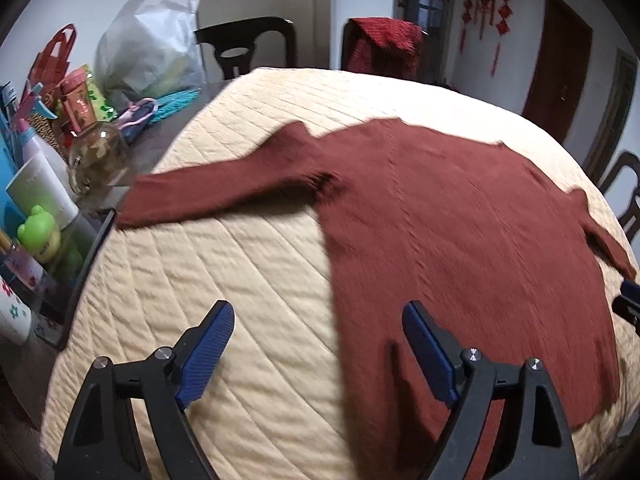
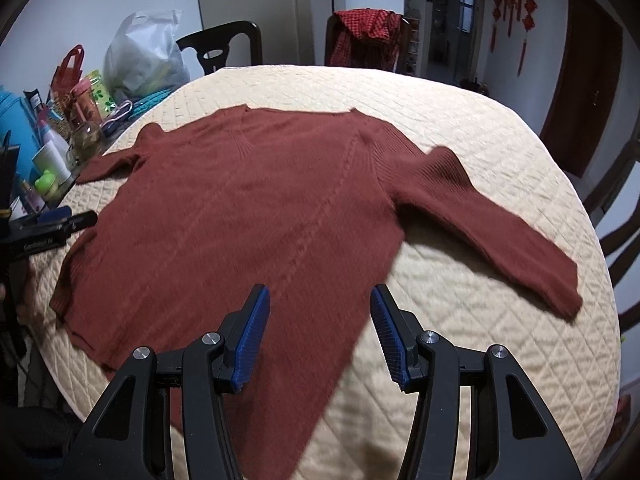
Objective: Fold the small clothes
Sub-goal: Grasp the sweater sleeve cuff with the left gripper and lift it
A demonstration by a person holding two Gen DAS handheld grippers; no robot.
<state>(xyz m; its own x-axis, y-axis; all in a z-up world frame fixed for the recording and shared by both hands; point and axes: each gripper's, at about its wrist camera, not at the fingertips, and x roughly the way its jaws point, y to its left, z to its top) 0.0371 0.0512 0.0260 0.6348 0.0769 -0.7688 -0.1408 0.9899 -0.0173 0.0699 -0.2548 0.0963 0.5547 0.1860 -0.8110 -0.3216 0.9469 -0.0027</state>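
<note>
A rust-red knit sweater [image 1: 460, 216] lies flat and spread out on a cream quilted cover [image 1: 224, 280], both sleeves stretched sideways; it also shows in the right wrist view [image 2: 248, 208]. My left gripper [image 1: 318, 320] is open and empty, hovering over the hem's left corner, just below the left sleeve [image 1: 224, 188]. My right gripper [image 2: 318, 304] is open and empty above the hem's right side, with the right sleeve [image 2: 492, 224] off to its right. The left gripper shows at the left edge of the right wrist view [image 2: 52, 220]. The right gripper's tip shows at the right edge of the left wrist view [image 1: 630, 300].
Clutter stands on the table's left end: a glass jar [image 1: 100, 160], bottles, a green frog toy [image 1: 38, 232], a plastic bag [image 1: 148, 48], a red gift bag [image 1: 54, 56]. Dark chairs [image 1: 248, 48] stand behind, one draped with red cloth [image 1: 384, 44]. More chairs stand at the right.
</note>
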